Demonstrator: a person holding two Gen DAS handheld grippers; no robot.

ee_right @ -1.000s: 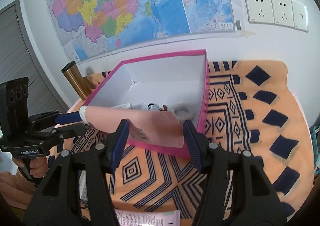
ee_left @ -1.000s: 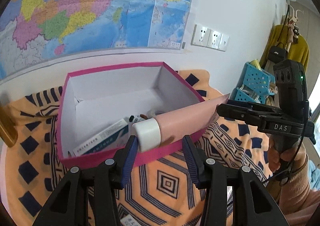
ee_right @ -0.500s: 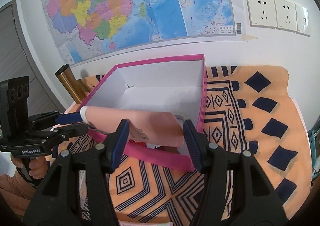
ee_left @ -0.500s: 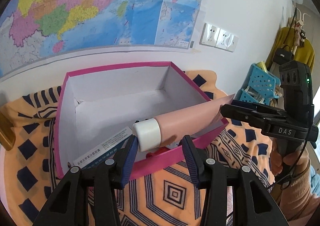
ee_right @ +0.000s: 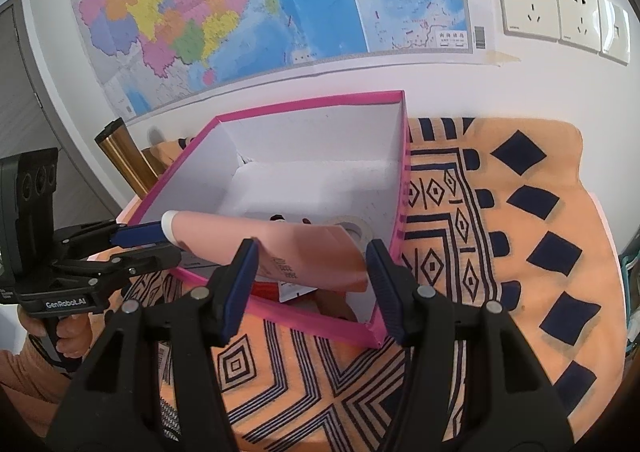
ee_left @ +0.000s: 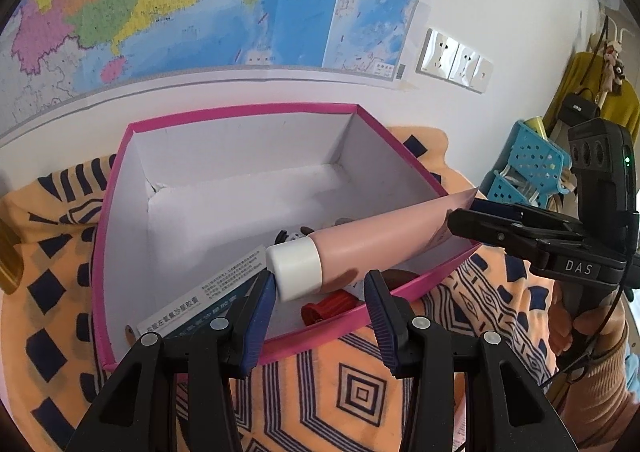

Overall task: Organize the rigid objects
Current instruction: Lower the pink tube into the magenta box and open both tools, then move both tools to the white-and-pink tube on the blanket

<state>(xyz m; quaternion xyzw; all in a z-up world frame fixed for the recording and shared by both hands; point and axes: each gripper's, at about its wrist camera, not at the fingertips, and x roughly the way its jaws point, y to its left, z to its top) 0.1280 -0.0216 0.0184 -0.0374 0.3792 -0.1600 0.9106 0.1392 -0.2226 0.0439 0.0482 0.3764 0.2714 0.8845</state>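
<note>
A pink squeeze tube (ee_left: 372,240) with a white cap (ee_left: 295,268) is held level over a pink-rimmed cardboard box (ee_left: 240,109), carried between two tools. The left hand-held gripper (ee_left: 322,302) has its blue pads (ee_left: 262,306) on either side of the cap end; the left pad touches the cap, but whether the right pad presses it cannot be told, as a gap shows there. In the right wrist view, the right hand-held gripper (ee_right: 310,278) is clamped on the tube's flat crimped tail, its blue pads (ee_right: 240,280) pressing the wide end from both sides.

The tube spans the box's near part, cap toward the left side and tail past the right wall. Inside the white-lined box lie a white and teal carton printed with Chinese text (ee_left: 192,304), a small red ribbed item (ee_left: 330,306), a roll of pale tape (ee_right: 352,226) and a few small dark pieces too hidden to name.

The box sits on a desk covered by an orange cloth with dark blue diamonds and stripes (ee_right: 520,211). Behind it, a coloured wall map (ee_right: 240,11) hangs beside white wall sockets (ee_right: 560,7). A brass-coloured cylinder (ee_right: 122,159) stands near the box's left far corner. A blue perforated basket (ee_left: 536,167) sits off to the right. A person's hand (ee_right: 66,336) grips each tool's handle.
</note>
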